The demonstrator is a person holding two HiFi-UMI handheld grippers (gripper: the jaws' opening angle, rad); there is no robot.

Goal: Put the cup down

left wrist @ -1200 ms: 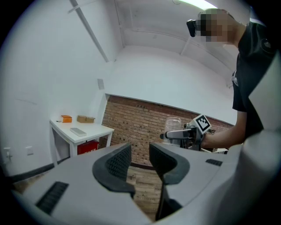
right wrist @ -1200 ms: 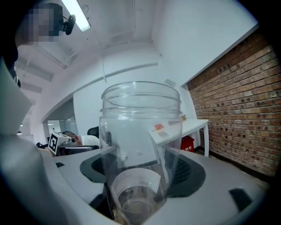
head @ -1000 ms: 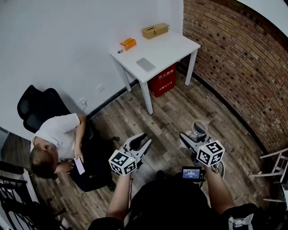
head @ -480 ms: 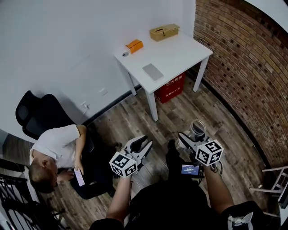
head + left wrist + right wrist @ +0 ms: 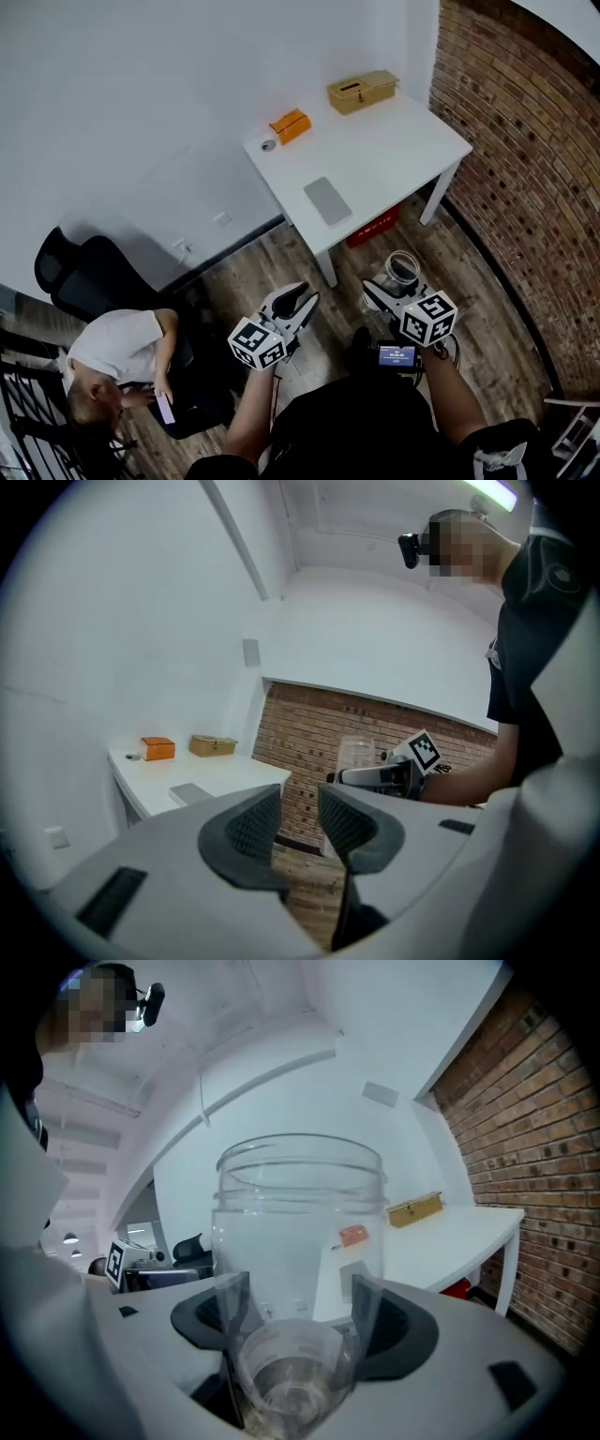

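A clear plastic cup (image 5: 403,270) stands upright between the jaws of my right gripper (image 5: 392,286), held in the air over the wooden floor just in front of the white table (image 5: 394,159). In the right gripper view the cup (image 5: 300,1241) fills the middle, with both pads of that gripper (image 5: 300,1312) pressed on its lower wall. My left gripper (image 5: 295,302) hangs beside it at the left, with nothing between its jaws. In the left gripper view its jaws (image 5: 298,817) stand a narrow gap apart, and the cup (image 5: 354,758) shows beyond them.
On the table lie an orange box (image 5: 290,125), a tan box (image 5: 362,92), a grey flat pad (image 5: 327,201) and a small round thing (image 5: 269,145). A red box (image 5: 375,228) sits under it. A brick wall (image 5: 525,141) runs along the right. A person (image 5: 117,356) sits by a black chair (image 5: 89,277) at the left.
The table has come nearer and lower in the head view, and the seated person has slid down to the left. Both grippers keep their places, the cup still held.
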